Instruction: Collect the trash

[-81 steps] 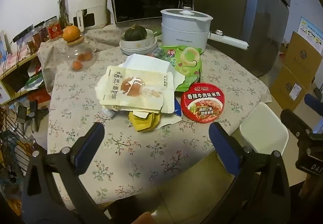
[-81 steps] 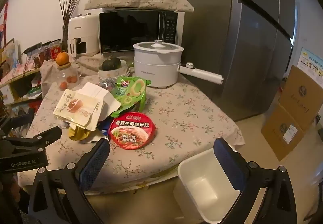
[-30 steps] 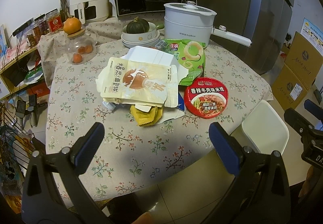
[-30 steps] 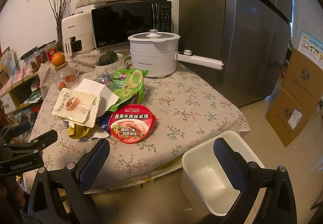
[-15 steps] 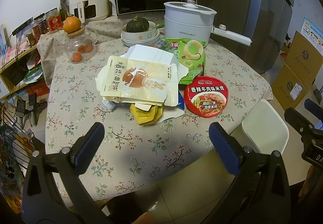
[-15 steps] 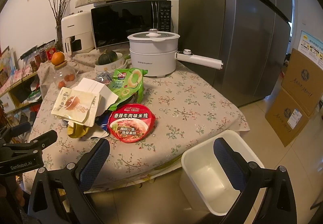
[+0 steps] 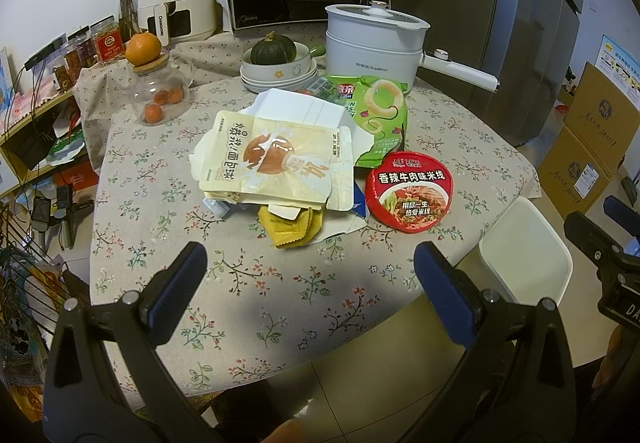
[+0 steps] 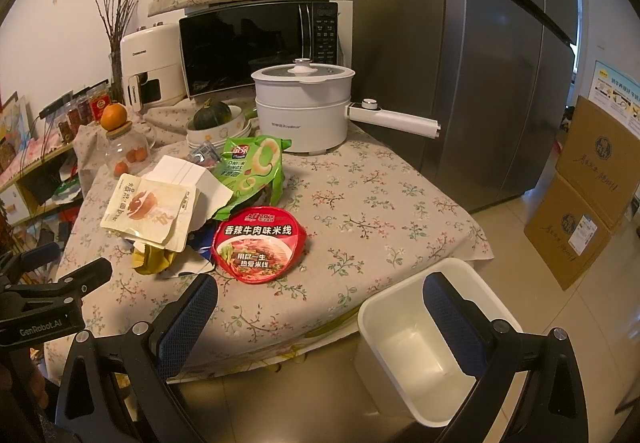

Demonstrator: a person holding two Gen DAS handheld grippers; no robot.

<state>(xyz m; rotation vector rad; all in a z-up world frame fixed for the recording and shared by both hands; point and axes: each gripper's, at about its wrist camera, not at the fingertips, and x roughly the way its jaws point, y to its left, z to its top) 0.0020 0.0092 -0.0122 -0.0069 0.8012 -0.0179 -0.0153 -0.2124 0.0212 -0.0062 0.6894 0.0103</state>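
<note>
Gaping left gripper [image 7: 310, 269]: jaws wide apart, holding nothing, above the table's near edge.
Right gripper [image 8: 320, 307]: jaws wide apart, holding nothing, near the white bin [image 8: 404, 317].
Trash heap: red noodle lid [image 7: 410, 197], cream pouch [image 7: 276, 157], green snack bag [image 7: 376, 111], yellow wrapper [image 7: 290, 229], all on the table [image 7: 248, 283].
White bin: on the floor just beside the table's corner.

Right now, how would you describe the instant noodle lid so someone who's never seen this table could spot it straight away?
Start at the round table with the floral tablecloth and find the heap of wrappers in its middle. At the heap's near right edge, on the side toward the white plastic bin on the floor, lies the round red foil noodle lid. It is the only round, red piece, printed with a noodle photo.
</note>
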